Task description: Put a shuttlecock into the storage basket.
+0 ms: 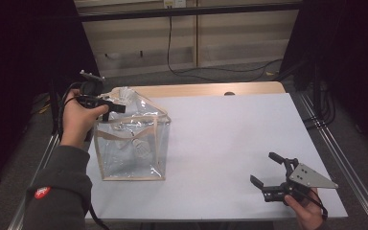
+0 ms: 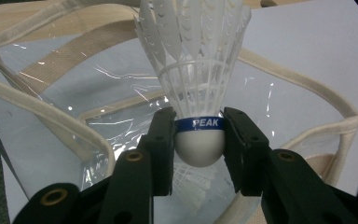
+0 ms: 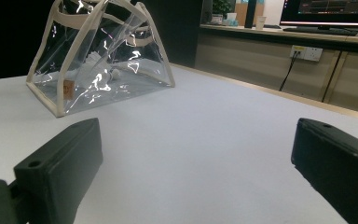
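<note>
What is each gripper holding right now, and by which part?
The left gripper holds a white shuttlecock by its round cork base, at the blue band, above the clear bag. The right gripper is open, holding nothing.

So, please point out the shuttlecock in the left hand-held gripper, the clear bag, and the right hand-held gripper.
shuttlecock [image 2: 199, 147]: left gripper view, on its white cork head.
clear bag [image 1: 120, 158]: high view, on its front transparent wall.
right hand-held gripper [image 1: 265, 169]: high view, midway between its fingertips.

The bag [image 1: 132, 143] stands on the counter's [image 1: 230, 139] left half. A shuttlecock [image 1: 141, 147] lies inside it. Another shuttlecock [image 2: 198, 84] sits above the bag's open top, at its far left corner. The right gripper [image 1: 264, 178] is near the counter's front right corner, well apart from the bag.
</note>
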A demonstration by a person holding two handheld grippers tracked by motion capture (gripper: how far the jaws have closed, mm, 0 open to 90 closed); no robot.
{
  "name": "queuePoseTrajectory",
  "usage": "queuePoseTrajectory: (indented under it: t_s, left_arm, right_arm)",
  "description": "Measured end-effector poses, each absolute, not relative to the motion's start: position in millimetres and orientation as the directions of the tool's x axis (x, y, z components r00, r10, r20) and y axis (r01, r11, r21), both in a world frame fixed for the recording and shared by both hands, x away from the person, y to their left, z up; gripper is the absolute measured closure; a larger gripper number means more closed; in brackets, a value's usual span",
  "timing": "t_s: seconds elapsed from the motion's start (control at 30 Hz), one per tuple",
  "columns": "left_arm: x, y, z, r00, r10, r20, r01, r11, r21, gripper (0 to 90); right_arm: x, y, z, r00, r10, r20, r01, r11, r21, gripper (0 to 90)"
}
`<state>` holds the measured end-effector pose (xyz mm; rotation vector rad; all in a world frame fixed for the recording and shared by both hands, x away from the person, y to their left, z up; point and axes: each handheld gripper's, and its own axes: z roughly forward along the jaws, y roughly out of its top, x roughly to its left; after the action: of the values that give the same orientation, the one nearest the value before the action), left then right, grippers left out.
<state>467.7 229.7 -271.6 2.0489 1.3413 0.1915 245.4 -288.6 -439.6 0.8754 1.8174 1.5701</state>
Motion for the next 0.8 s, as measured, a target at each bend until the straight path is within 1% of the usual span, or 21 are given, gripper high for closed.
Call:
queuePoseTrajectory:
  t_s: [0.37,0.57,0.73,0.8]
  left_arm:
    - [465.5,236.0,-274.0,0.45,0.861,-0.235,0.767,-0.238,0.595,64.8]
    - [463.5,239.1,-271.9,0.444,0.859,-0.257,0.776,-0.225,0.589,62.9]
    - [461.2,238.2,-269.3,0.445,0.855,-0.267,0.772,-0.215,0.599,58.5]
    - [460.1,238.1,-268.7,0.453,0.849,-0.272,0.771,-0.221,0.597,58.2]
  right_arm:
    - [245.5,-288.6,-439.8,-0.619,0.785,-0.005,0.108,0.092,0.99,1.9]
    - [245.6,-288.9,-439.9,-0.619,0.785,-0.006,0.107,0.091,0.99,1.9]
    - [245.5,-288.9,-439.8,-0.619,0.785,-0.005,0.107,0.09,0.99,1.9]
    - [245.5,-289.0,-439.7,-0.62,0.785,-0.008,0.106,0.094,0.99,1.9]
